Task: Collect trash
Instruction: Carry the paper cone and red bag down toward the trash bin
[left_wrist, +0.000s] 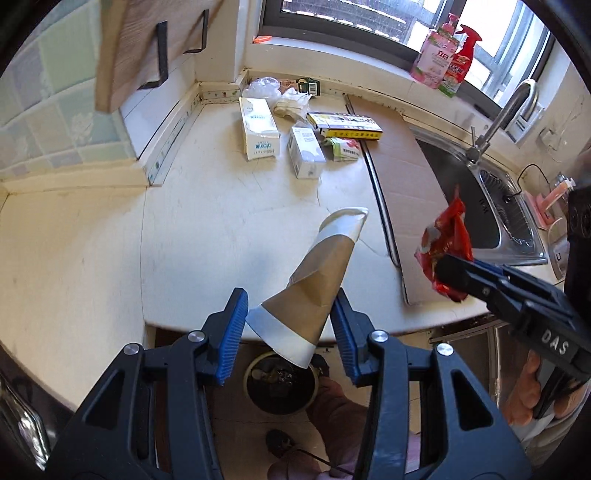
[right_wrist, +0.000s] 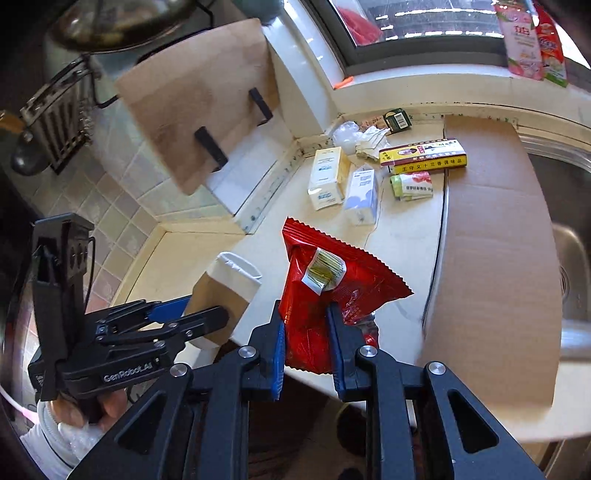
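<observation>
My left gripper (left_wrist: 290, 321) holds a squashed brown and white paper cup (left_wrist: 314, 280) above the counter's front edge, jaws touching its sides; the cup also shows in the right wrist view (right_wrist: 225, 291). My right gripper (right_wrist: 306, 347) is shut on a red snack wrapper (right_wrist: 325, 291), also seen in the left wrist view (left_wrist: 445, 243). Below the cup, a round bin (left_wrist: 280, 387) with dark trash stands on the floor. More trash lies at the counter's back: white boxes (left_wrist: 258, 127), a yellow box (left_wrist: 345, 125), a green packet (left_wrist: 341, 147), crumpled plastic (left_wrist: 264, 86).
A flat cardboard sheet (left_wrist: 402, 177) lies beside the steel sink (left_wrist: 495, 206) with its tap (left_wrist: 502, 114). A wooden board (left_wrist: 147, 44) hangs on the left wall. Bottles (left_wrist: 443, 55) stand on the window sill.
</observation>
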